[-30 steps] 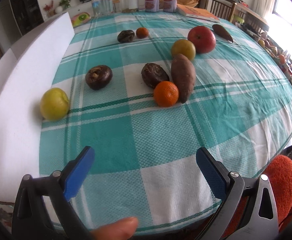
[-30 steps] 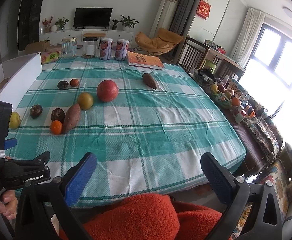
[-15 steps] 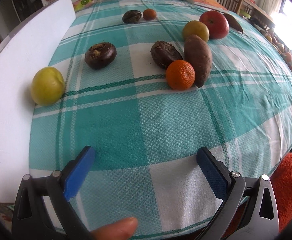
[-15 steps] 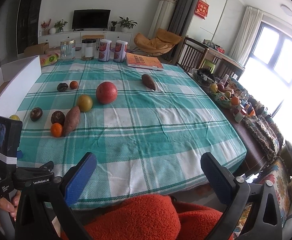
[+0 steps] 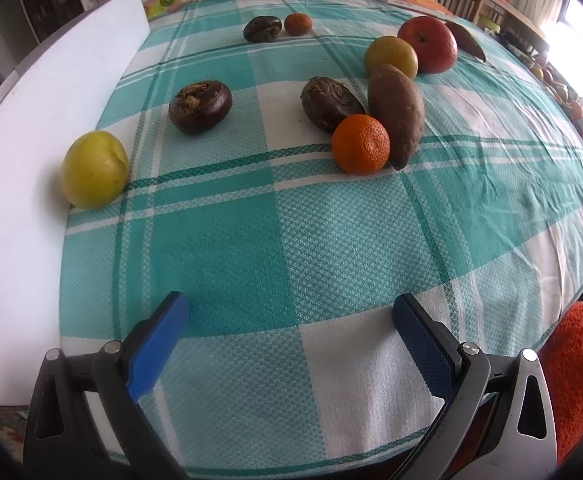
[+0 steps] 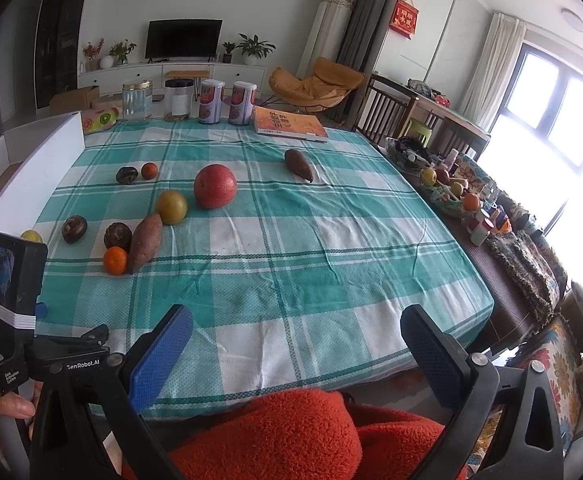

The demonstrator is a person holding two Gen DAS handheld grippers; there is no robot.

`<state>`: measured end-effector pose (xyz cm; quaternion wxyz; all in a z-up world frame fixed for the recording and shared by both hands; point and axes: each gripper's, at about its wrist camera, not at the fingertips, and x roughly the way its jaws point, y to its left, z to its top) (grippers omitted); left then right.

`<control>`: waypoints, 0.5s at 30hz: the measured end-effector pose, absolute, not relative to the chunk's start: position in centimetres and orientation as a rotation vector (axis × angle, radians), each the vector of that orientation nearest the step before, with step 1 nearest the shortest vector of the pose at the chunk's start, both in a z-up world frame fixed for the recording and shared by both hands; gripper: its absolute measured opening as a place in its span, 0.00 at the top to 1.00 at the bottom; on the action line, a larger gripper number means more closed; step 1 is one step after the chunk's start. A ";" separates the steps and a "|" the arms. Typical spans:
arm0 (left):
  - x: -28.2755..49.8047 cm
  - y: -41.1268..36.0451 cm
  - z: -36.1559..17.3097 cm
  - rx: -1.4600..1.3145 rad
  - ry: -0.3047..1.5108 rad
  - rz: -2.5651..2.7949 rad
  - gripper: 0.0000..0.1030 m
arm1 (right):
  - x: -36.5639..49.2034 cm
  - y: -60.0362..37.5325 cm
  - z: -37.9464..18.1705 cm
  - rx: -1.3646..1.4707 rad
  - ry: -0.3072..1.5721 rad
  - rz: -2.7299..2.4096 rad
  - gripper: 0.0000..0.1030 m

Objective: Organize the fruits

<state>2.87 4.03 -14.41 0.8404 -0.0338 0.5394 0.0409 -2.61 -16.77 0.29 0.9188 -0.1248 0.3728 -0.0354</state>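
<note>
Fruits lie on a teal checked tablecloth (image 5: pixel 291 240). In the left wrist view, a yellow fruit (image 5: pixel 94 169) sits at the left by the white board. A dark chestnut (image 5: pixel 200 107), a second dark chestnut (image 5: pixel 331 104), an orange (image 5: pixel 360 144) and a sweet potato (image 5: pixel 396 112) lie in the middle. A yellow-green fruit (image 5: pixel 390 56) and a red apple (image 5: pixel 427 44) lie beyond. My left gripper (image 5: pixel 289 310) is open and empty above the near cloth. My right gripper (image 6: pixel 296 320) is open and empty at the table's near edge.
A white board (image 5: pixel 43 128) stands along the table's left side. Jars and cans (image 6: pixel 211 102) and an orange book (image 6: pixel 289 122) line the far edge. A second sweet potato (image 6: pixel 298 165) lies far right. An orange fleece sleeve (image 6: pixel 275 436) is below.
My left gripper has moved forward and lower over the table, so the fruits appear nearer. My right gripper has barely moved. Both stay open.
</note>
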 end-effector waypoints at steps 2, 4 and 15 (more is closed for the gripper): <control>2.9 4.0 -14.4 -0.067 1.137 0.084 0.00 | -2.5 -16.7 0.2 -0.262 0.765 -0.077 0.00; 2.9 4.1 -14.3 -0.073 1.142 0.081 0.01 | -2.5 -16.4 0.2 -0.277 0.760 -0.085 0.00; 1.5 4.2 -9.9 -0.161 0.947 0.019 0.02 | -2.1 -17.0 -0.2 -0.284 0.757 -0.122 0.00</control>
